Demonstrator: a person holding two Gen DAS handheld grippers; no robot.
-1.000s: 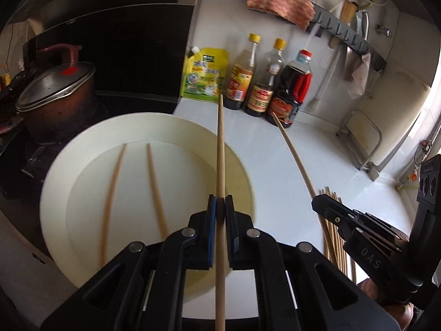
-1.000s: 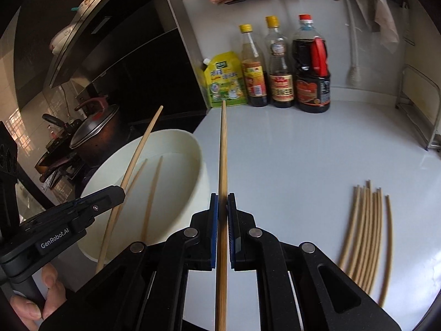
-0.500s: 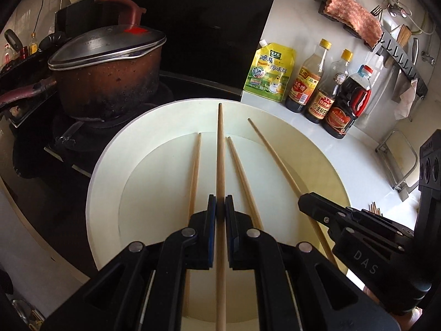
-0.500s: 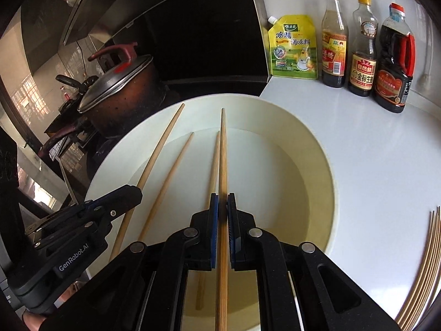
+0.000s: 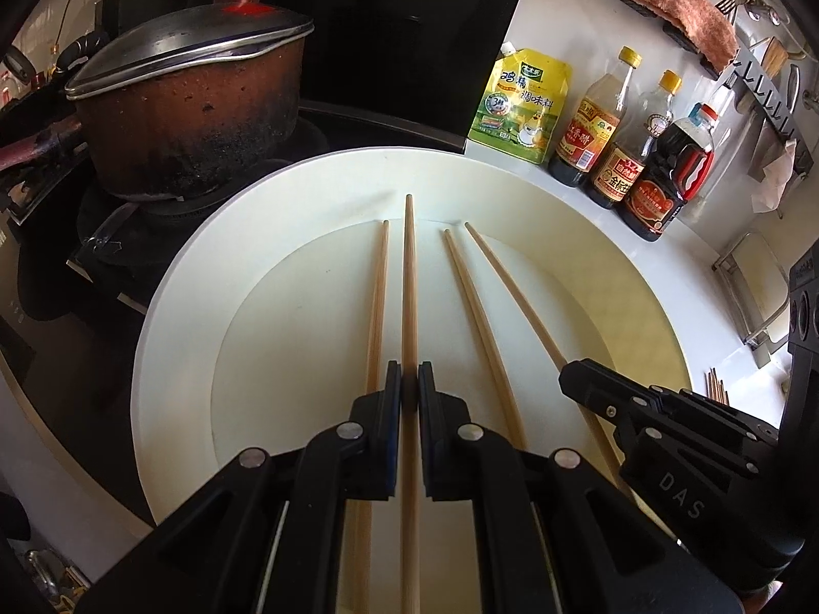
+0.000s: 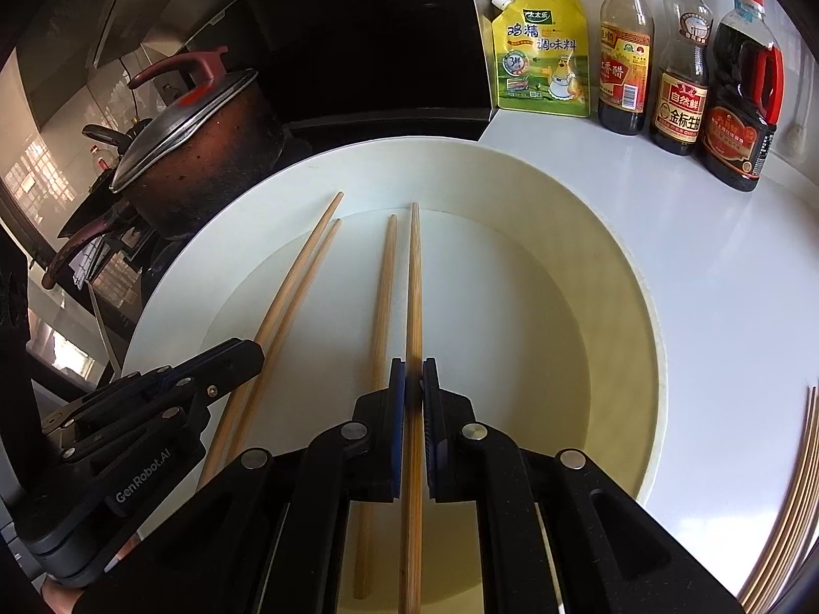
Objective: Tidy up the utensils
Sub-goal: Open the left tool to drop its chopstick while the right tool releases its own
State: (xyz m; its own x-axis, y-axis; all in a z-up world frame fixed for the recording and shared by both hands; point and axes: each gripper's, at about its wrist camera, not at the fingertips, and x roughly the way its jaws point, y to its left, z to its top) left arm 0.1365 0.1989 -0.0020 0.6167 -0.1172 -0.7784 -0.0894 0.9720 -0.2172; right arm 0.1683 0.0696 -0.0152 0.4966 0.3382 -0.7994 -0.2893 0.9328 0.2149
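Bright daylight from the right of frame, glare on the white desk (image 6: 716,266), dark upper left around the stove, strong fisheye bending and black vignette at edges, sharp focus

The right gripper (image 6: 413,389) is clamped on a wooden chopstick (image 6: 413,302) that runs straight ahead over a wide white basin (image 6: 634,307). Just left of it a second chopstick (image 6: 383,307) lies on the basin floor. Further left, the left gripper (image 6: 240,358) grips another chopstick (image 6: 302,266), with a fourth (image 6: 307,281) right beside it, apparently resting in the basin. A bundle of chopsticks (image 6: 788,511) lies on the white counter (image 6: 716,266) at the right edge. Behind stand a yellow seasoning pouch (image 6: 542,56) and three sauce bottles (image 6: 681,66); a lidded brown pot (image 6: 205,153) sits left.
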